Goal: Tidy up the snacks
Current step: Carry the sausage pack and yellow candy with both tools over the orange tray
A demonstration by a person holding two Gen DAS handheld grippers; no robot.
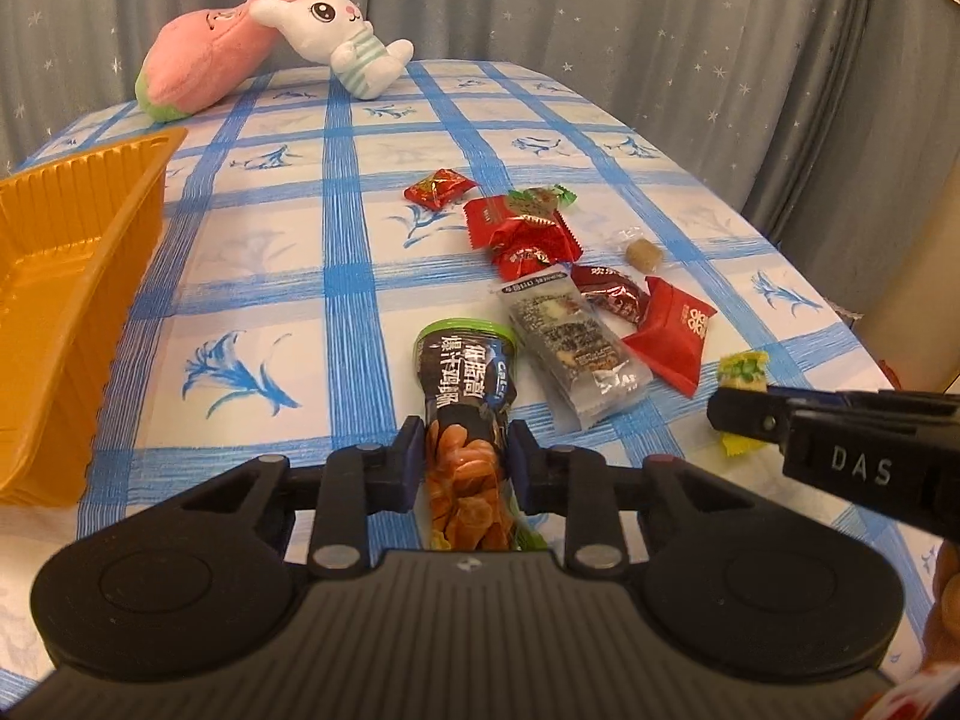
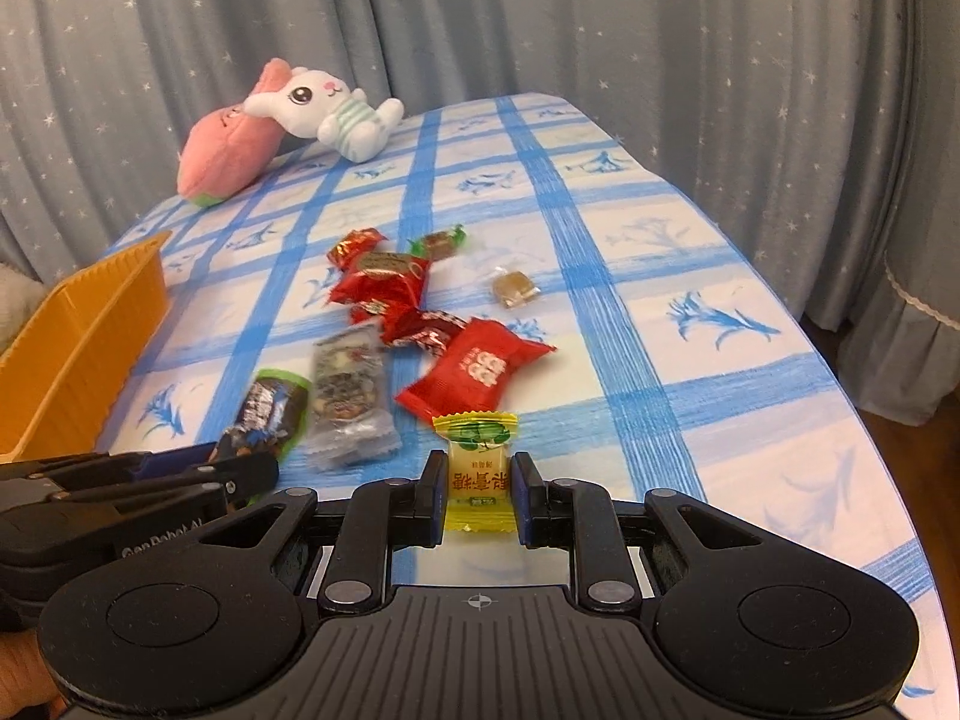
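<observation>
A: What did each gripper have?

B: The left gripper [image 1: 461, 456] had its jaws closed against the dark snack packet [image 1: 465, 384], which ran forward from between its fingers. The right gripper [image 2: 478, 489] was pinched on the yellow candy [image 2: 478, 468], held right at its fingertips.

A: And the rest of the snacks?

B: Loose on the checked tablecloth [image 1: 336, 276], just ahead and right of the left gripper: the clear sesame bar [image 1: 570, 342], red wrapped candies [image 1: 528, 234] and a small brown sweet [image 1: 643, 254].

A: The container?

B: The orange tray [image 1: 78, 276], off to the left gripper's left, looked empty where visible. I'd judge the sorting barely begun, nearly everything left.
</observation>
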